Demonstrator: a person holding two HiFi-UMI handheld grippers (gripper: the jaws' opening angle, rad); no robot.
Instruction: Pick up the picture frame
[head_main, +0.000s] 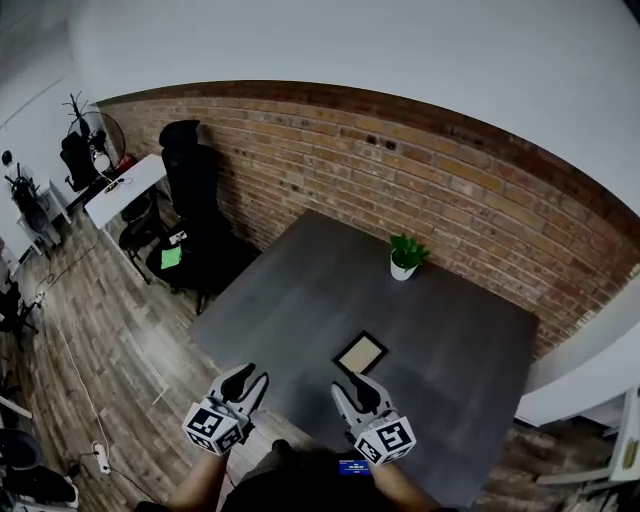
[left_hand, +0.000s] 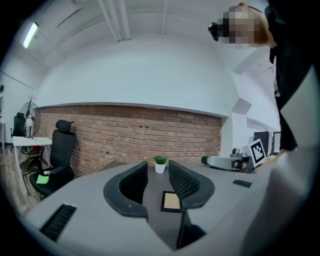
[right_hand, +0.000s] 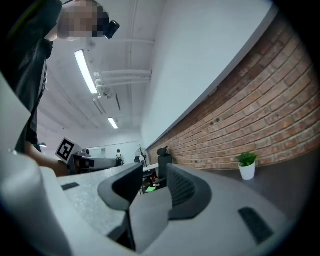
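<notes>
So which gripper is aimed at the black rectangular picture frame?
The left gripper: the black rectangular picture frame shows between its open jaws; the right gripper faces away.

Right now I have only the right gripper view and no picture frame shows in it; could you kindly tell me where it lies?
Observer: The picture frame lies flat on the dark table, just ahead of the right gripper in the head view.
Operator: Thank you. Is the left gripper nearer to it?
Observer: No, it is farther off to the left, jaws apart and empty; its own view shows the frame ahead through them.
Operator: And the potted plant I see?
Observer: It stands beyond the frame, toward the brick wall.
</notes>
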